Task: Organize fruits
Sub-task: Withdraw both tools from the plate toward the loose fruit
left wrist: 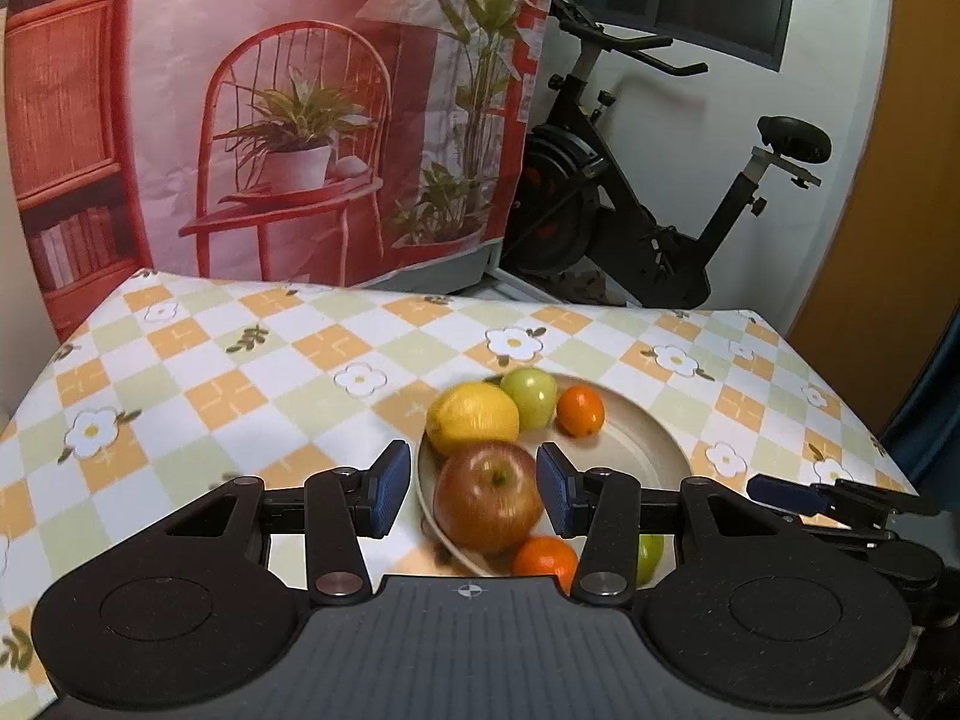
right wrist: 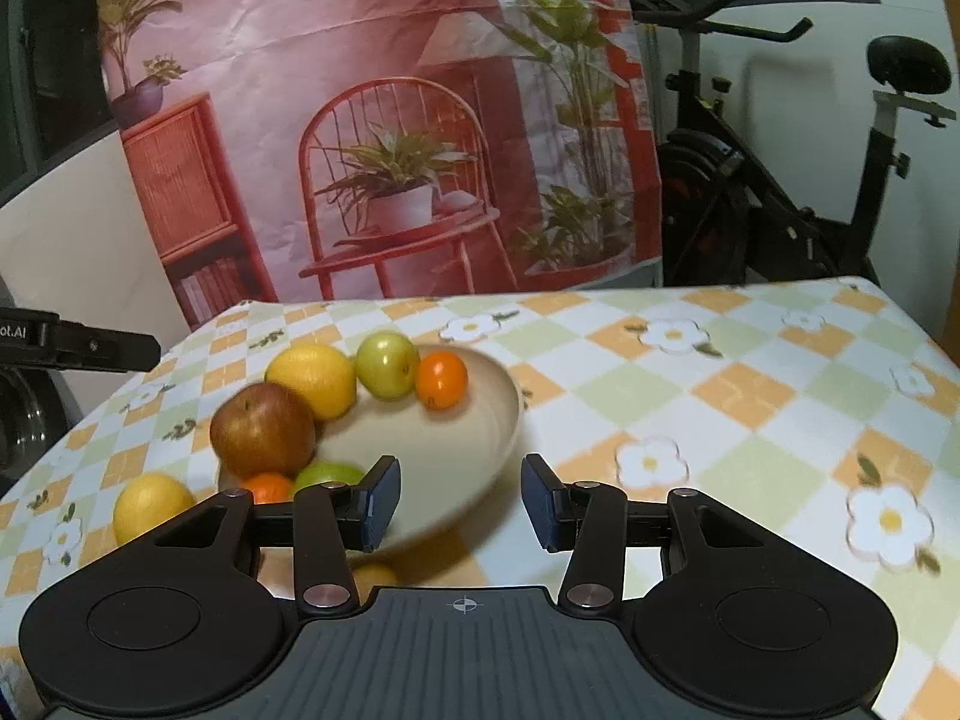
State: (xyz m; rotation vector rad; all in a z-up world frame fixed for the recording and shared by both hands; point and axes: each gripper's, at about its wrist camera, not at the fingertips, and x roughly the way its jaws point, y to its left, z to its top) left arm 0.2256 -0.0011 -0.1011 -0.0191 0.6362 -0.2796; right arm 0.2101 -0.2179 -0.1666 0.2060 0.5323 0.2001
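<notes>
Left wrist view shows the left claw (left wrist: 474, 489) part-open and empty above the red apple (left wrist: 487, 495) in the bowl (left wrist: 651, 450) on the worktop (left wrist: 240, 384) — the right claw (right wrist: 461, 501) likewise empty — so descend squarely before closing.

Open tongs (right wrist: 461, 501) above plate (right wrist: 480, 456); red apple (right wrist: 262, 429), lemon (right wrist: 313, 379) inside.

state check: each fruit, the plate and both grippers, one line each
Plate: on the table, holding fruit.
Red apple: on the plate's rim.
Lemon: on the plate's rim.
Green apple: in the plate.
Orange: in the plate.
Second lemon: on the tablecloth, outside the plate.
Left gripper: open, empty.
Right gripper: open, empty.
</notes>
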